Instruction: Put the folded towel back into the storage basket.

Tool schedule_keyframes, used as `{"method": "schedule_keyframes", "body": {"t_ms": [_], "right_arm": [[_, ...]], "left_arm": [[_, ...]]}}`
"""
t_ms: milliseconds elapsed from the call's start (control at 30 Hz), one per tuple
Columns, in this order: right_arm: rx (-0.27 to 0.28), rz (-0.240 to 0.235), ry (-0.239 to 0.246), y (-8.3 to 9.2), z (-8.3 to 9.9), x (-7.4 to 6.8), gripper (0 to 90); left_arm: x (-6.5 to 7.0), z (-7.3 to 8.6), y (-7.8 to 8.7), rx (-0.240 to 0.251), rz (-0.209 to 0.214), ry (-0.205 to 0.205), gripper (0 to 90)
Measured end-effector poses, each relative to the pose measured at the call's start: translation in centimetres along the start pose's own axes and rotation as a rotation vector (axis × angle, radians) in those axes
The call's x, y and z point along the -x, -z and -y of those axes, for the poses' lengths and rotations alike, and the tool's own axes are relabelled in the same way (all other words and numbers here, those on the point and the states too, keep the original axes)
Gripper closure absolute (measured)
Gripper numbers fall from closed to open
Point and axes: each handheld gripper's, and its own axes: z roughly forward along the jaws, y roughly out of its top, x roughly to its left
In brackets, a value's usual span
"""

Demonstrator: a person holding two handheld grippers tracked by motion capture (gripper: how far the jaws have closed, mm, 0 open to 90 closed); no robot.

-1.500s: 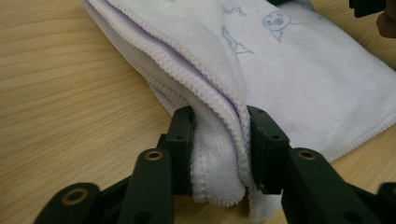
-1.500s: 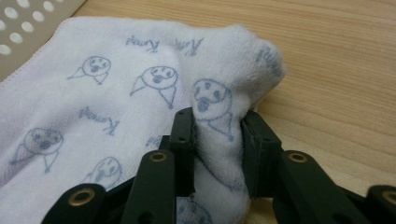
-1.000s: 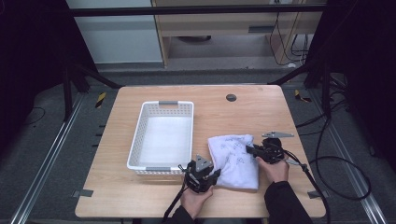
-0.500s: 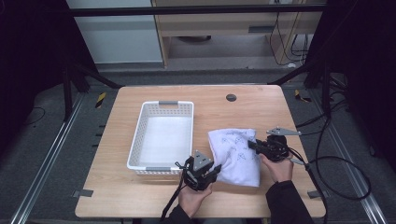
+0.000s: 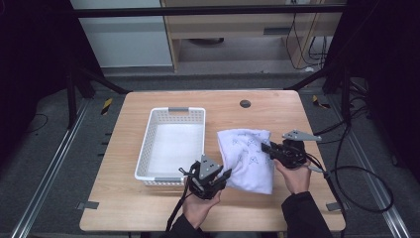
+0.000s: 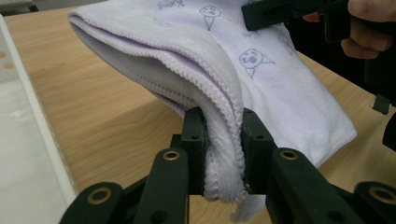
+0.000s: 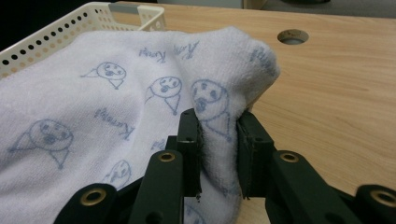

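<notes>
A white towel [image 5: 247, 157] printed with small blue cartoon faces lies folded on the wooden table [image 5: 277, 111], right of the basket. My left gripper [image 5: 224, 177] is shut on the towel's near left edge; in the left gripper view the layered hem [image 6: 224, 154] is pinched between the jaws. My right gripper [image 5: 266, 148] is shut on the towel's right side, and the right gripper view has a fold of towel [image 7: 217, 126] squeezed between its jaws. The other gripper [image 6: 280, 14] and its hand appear beyond the towel in the left gripper view.
A white perforated plastic basket [image 5: 173, 110] stands on the table's left-middle, holding nothing. A round cable hole [image 5: 244, 103] sits near the far edge. Cables trail off the right side of the table.
Both grippers have shifted slightly right with the towel, which now lies a little farther from the basket. The grips look unchanged.
</notes>
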Motion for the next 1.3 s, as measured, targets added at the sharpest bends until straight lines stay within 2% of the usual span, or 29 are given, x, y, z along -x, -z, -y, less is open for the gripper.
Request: {"method": "schedule_keyframes", "body": {"t_ms": [233,800,1300], "right_arm": [[0.024,-0.001,0.019,0.3,-1.1,-0.8,73.6],[0.075,-0.008,0.034,0.5,-4.1,-3.0,73.6],[0.104,-0.026,0.055,-0.4,-6.1,-5.2,73.6]], "left_arm": [[-0.4,-0.7,1.0,0.018,-0.004,-0.005,74.2],[-1.6,-2.3,3.6,0.066,-0.045,-0.034,74.2],[-3.7,-2.8,5.8,0.097,-0.065,-0.014,74.1]]}}
